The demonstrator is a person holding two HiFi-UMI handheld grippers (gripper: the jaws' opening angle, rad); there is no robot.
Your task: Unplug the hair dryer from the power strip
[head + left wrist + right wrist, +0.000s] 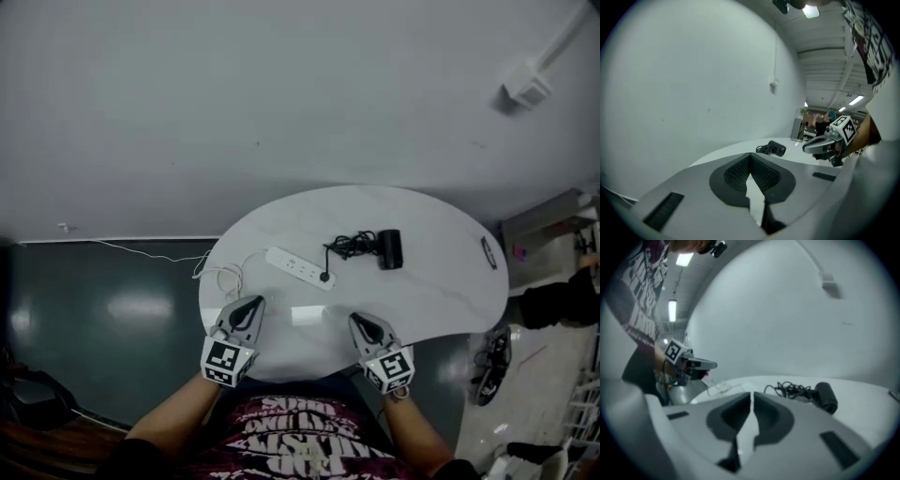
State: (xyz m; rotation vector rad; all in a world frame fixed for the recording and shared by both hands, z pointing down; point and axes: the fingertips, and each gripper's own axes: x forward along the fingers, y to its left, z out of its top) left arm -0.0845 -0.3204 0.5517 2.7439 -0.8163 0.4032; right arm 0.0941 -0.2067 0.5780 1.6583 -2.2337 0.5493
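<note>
A white power strip lies on the white oval table, with a black plug in its near end. The plug's tangled black cord runs to the black hair dryer, which lies to the right of the strip. My left gripper hovers over the table's near left edge, shut and empty. My right gripper hovers over the near edge too, shut and empty. The right gripper view shows the dryer and cord ahead of its jaws. In the left gripper view the dryer is far off.
The strip's white lead loops off the table's left side. A thin dark object lies at the table's right edge. A white box is mounted on the grey wall. A person stands at the far right.
</note>
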